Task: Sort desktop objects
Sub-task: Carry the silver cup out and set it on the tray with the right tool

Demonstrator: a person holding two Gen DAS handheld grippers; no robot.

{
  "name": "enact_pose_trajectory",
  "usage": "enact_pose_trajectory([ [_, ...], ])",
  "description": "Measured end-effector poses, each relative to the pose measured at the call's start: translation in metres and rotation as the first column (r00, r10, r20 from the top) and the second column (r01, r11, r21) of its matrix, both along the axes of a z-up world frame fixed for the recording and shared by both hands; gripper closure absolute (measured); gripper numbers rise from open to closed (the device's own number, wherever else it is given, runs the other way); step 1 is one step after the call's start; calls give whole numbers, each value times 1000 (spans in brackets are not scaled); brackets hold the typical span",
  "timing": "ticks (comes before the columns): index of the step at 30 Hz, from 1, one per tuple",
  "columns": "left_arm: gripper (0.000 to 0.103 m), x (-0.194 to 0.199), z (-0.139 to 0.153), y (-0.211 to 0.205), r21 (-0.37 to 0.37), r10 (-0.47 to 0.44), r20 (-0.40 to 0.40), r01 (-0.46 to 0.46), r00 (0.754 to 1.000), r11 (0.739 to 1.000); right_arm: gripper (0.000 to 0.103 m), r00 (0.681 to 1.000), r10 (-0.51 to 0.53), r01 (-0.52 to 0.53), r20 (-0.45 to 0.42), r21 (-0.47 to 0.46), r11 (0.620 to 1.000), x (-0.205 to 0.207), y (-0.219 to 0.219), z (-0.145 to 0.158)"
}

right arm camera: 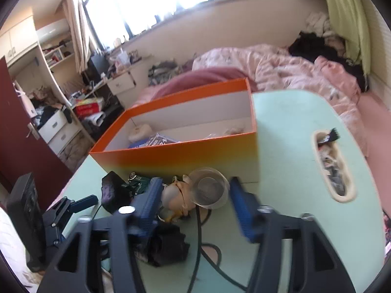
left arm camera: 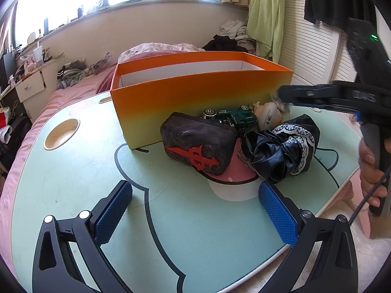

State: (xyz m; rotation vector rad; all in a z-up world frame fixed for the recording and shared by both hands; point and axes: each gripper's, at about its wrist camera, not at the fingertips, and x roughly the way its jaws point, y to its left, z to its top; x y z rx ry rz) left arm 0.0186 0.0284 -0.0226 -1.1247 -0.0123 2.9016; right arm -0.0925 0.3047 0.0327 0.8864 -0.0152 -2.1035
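Blue fingers of the left gripper [left arm camera: 195,207] gape empty over the table [left arm camera: 73,171]. Right gripper [right arm camera: 193,195] fingers stand parted around a clear cup [right arm camera: 210,188]. At twelve o'clock, the orange box [right arm camera: 183,153] holds a few items; purse [left arm camera: 198,144], toy car [left arm camera: 232,117], doll [left arm camera: 268,117] and black cloth [left arm camera: 281,151] remain unsorted.

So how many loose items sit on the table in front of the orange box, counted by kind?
Dark pouch with red emblem: 1
Green toy car: 1
Doll: 1
Black lace-trimmed cloth: 1
Clear cup: 1
Total: 5, all on the table by the orange box.
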Motion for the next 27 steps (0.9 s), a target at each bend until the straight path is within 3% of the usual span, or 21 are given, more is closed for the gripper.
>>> enact_pose_trajectory([
  [3,0,0,0,0,0,0,0,0,1000,1000,35,997,-19,21,-69,26,999,19,17,1],
  [5,0,0,0,0,0,0,0,0,1000,1000,20,996,-36,39,-79,27,999,30,25,-5],
  [8,0,0,0,0,-1,0,0,0,1000,1000,13,996,-27,35,-88,98,995,46,21,-31],
  [9,0,1,0,0,-5,-1,1,1,1000,1000,7,977,-38,70,-208,146,987,59,14,-38],
  [10,0,1,0,1,-6,-2,0,2,1000,1000,2,964,-40,93,-264,192,977,65,8,-43],
  [11,0,1,0,0,-6,-2,1,2,1000,1000,2,952,-42,102,-303,186,977,71,5,-43],
  [27,0,1,0,-3,-4,-2,4,2,1000,1000,0,961,-34,87,-274,183,979,72,7,-39],
])
